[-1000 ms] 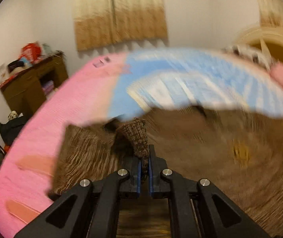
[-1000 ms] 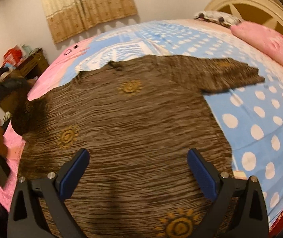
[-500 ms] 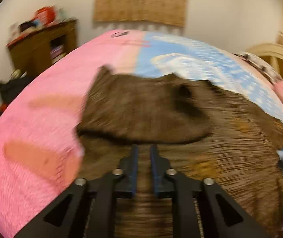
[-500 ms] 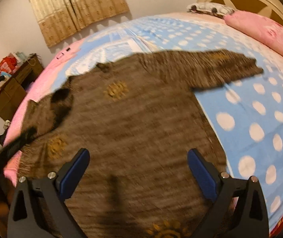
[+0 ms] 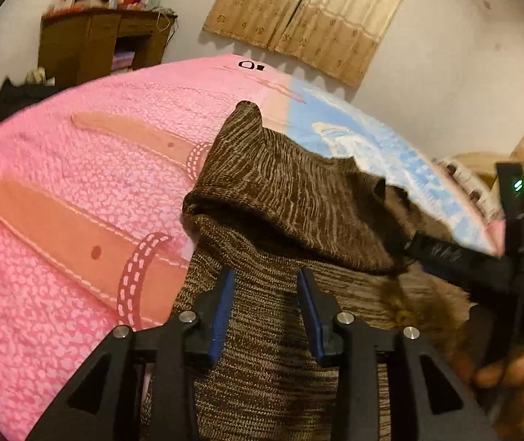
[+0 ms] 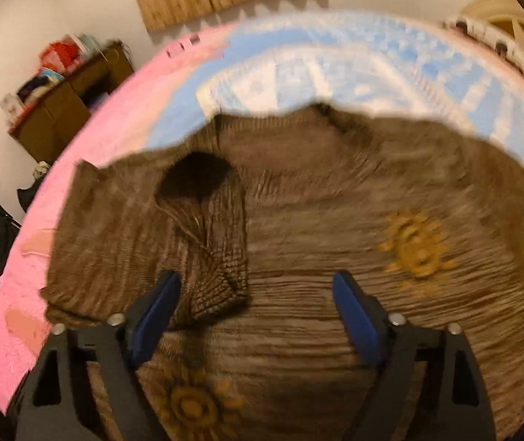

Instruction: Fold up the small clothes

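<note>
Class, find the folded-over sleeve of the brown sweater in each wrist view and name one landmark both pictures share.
Left wrist view: the folded-over sleeve lies at the centre, just beyond the left gripper, across the sweater body.
Right wrist view: the sleeve sits left of centre, its cuff just ahead of the right gripper.
Shared landmark: the wooden cabinet at upper left.

The sweater (image 6: 335, 228) is lying on the bed (image 6: 122, 117); its sleeve (image 6: 203, 242) is lying folded across its body; a cabinet (image 5: 92, 44) is standing behind the bed.
</note>
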### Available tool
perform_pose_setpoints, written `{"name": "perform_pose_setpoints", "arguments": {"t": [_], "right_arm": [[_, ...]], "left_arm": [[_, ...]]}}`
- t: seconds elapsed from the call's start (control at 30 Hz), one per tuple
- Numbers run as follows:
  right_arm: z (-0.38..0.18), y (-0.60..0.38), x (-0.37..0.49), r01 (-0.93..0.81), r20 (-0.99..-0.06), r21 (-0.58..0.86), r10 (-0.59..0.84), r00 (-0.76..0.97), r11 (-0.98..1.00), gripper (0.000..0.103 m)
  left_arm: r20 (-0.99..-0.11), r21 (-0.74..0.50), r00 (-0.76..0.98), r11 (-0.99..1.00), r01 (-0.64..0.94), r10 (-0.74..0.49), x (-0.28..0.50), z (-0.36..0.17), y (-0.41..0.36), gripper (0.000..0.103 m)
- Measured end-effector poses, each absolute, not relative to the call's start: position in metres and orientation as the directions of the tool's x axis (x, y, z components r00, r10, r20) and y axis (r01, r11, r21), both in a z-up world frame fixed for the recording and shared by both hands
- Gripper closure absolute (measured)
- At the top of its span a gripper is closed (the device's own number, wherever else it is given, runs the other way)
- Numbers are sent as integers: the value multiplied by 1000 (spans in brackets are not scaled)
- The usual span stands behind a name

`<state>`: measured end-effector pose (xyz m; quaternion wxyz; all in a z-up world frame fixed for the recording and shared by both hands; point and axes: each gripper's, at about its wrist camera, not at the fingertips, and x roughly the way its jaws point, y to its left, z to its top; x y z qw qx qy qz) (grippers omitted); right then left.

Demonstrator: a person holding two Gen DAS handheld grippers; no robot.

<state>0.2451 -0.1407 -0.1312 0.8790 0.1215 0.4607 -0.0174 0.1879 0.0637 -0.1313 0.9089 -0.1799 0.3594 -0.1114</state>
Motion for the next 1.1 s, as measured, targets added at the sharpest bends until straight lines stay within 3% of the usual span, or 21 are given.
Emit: {"name": "perform_pose_setpoints", "arguments": {"t": [0.03,0.1,0.17,0.3,0.37,0.47,0.53,0.57,0.6,0.73,0.8,0.83,0.87,0.9,0.93,1.0,1.1], "right_arm": [[-129,-137,244,152,-800,165,42,599,974,31],[-128,-125,244,98,-795,110,29,606,989,75],[-125,-126,242,75,-786,98,31,618,992,97],[-128,-156,236,139,-783,121,9,622,983,92],[-133,-168,239,162,-786,144,13,618,976,98],[-127,-179,229,210,-772,135,-30,635,968,86],[-118,-187,228,207,-751,240,46,659,948,60],[-114,-189,231,204,-745,277,76,662,939,29],[-110,-190,233,194,-730,312,104,675,930,21],[-105,-161,263,137,-724,227,73,686,964,27],[-119,-145,284,110,-771,144,41,635,983,50],[-128,-137,294,98,-798,105,26,602,990,52],[-129,-132,294,95,-788,56,-14,615,994,65],[-127,-125,293,70,-777,30,-21,629,997,86],[-126,-118,294,30,-783,33,7,622,999,87],[-121,-115,291,40,-764,-6,-31,645,999,98],[-110,-128,281,82,-716,-13,-67,695,997,98]], "left_arm": [[-596,-448,718,891,74,-359,187,-133,70,66],[-560,-527,721,847,70,-408,185,-137,80,66],[-523,-593,727,803,65,-445,183,-139,90,66],[-543,-552,730,832,62,-415,178,-134,83,66],[-546,-547,730,835,62,-412,178,-133,80,66],[-541,-556,730,829,62,-418,178,-133,84,66],[-544,-549,731,833,62,-413,178,-133,84,66],[-545,-546,731,836,62,-410,179,-133,83,66],[-546,-544,731,837,62,-409,180,-134,83,66],[-550,-534,732,843,60,-401,181,-134,80,66],[-549,-537,733,841,60,-403,181,-134,80,66],[-546,-544,732,837,61,-408,181,-135,80,66],[-543,-549,733,833,61,-411,181,-135,81,66],[-540,-553,733,831,61,-413,180,-135,82,66],[-538,-554,735,830,60,-412,180,-135,82,66],[-536,-554,740,831,56,-407,178,-134,83,66],[-533,-557,746,829,45,-398,177,-135,85,66]]}}
